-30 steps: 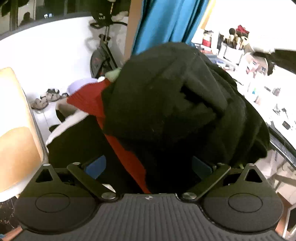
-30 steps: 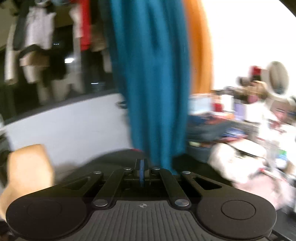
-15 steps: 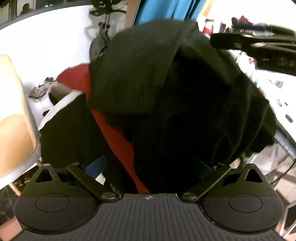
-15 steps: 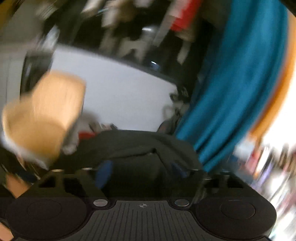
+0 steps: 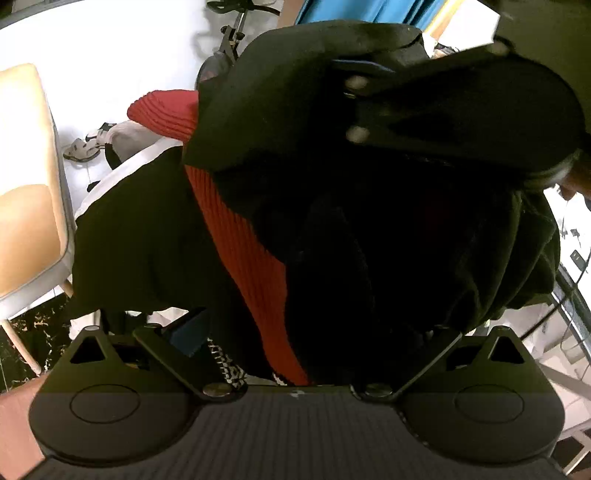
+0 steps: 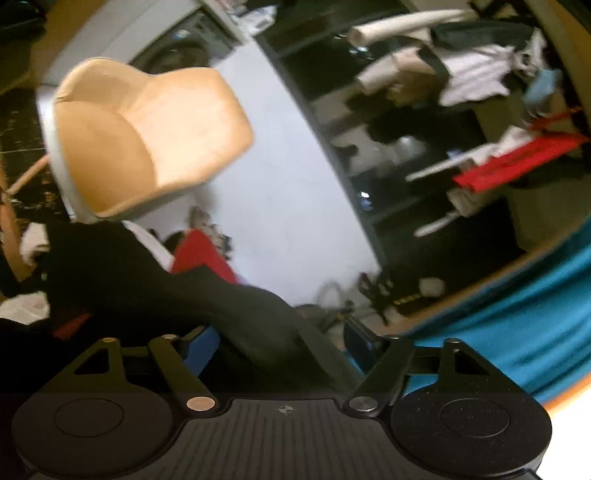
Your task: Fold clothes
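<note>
A bulky black garment lies heaped over a red ribbed garment, filling the left wrist view. My left gripper points down into the heap. Its jaws stand wide with cloth bunched between them, the left pad bare and the right pad buried. The right gripper's black body rests blurred on top of the heap. In the right wrist view my right gripper has a fold of the black garment between its closing jaws. The red garment shows behind.
A tan chair stands left of the heap. A white cloth lies under it. Behind are sandals, an exercise bike, a teal curtain and a rack of hanging clothes.
The right gripper rolled over, swung from the curtain down onto the black heap and went from shut to jaws apart around a fold. The left gripper sank slightly closer to the pile.
</note>
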Available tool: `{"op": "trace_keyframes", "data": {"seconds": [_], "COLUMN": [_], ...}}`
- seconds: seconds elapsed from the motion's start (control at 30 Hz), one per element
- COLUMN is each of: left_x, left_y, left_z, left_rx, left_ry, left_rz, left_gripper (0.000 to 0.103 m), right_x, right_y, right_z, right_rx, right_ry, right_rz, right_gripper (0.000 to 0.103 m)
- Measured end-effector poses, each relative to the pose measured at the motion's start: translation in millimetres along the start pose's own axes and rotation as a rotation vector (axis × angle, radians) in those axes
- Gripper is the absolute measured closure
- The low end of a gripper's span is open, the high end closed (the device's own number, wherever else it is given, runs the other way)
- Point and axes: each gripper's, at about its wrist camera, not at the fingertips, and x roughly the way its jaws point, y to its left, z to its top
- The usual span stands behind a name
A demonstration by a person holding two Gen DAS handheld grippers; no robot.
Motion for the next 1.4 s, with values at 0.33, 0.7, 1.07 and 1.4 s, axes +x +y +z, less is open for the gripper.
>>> {"op": "trace_keyframes", "data": {"seconds": [0.33,0.7,1.07,1.4], "left_x": [-22,-8,20,30], "left_y": [15,49,71,79], "left_z": [16,68,73,79], "left_rx": [0.024,-0.069,-0.212,-0.3], "left_ry": [-0.063,-0.129,-0.147,-0.194], "left_rz": [-0.022,-0.071,-0.147,-0.249], "left_gripper": [0.001,0.001,0.001,0.001], "right_x": [-60,-150,-140,-59], "right_y": [-133,-70,-35,-137], "right_z": [-57,-245,-242,-175], "right_rx": [0.769,1.52,1.653,1.388], "right_ry": [0.06,0.673,0.687,0.342], "right_rz": [-0.332,-0.364,-0.205,-0.187], "right_gripper": [0.101,0.101,0.065,0.042]}}
